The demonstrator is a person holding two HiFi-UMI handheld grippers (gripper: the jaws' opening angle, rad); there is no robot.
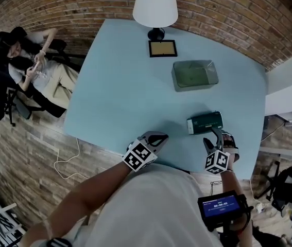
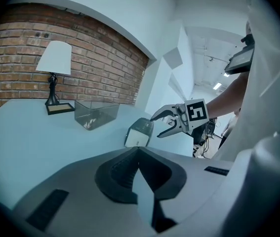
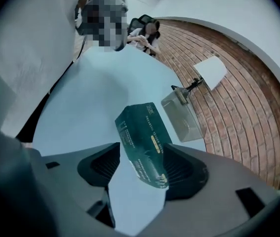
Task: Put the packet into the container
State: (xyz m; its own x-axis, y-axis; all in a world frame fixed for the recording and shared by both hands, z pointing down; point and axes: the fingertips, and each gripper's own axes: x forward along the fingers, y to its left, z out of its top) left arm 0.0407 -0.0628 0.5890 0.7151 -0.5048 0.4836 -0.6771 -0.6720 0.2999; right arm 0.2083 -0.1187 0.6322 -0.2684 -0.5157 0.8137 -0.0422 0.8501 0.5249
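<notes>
The dark green packet (image 1: pixel 205 122) lies flat on the light blue table (image 1: pixel 125 91), near its front right edge. In the right gripper view the packet (image 3: pixel 142 132) reaches in between the jaws of my right gripper (image 3: pixel 143 152); the jaws stand apart and the left pad is clear of it. My right gripper (image 1: pixel 213 137) sits just in front of the packet. The clear, empty container (image 1: pixel 194 75) stands farther back. My left gripper (image 1: pixel 158 137) hovers at the front edge with its jaws together and nothing in them; its view shows the packet (image 2: pixel 140 132) and the container (image 2: pixel 96 113).
A white lamp (image 1: pixel 156 6) and a small picture frame (image 1: pixel 162 48) stand at the table's back, before a brick wall. A person sits in a chair (image 1: pixel 32 68) off the table's left side. A small screen (image 1: pixel 220 207) hangs at my right arm.
</notes>
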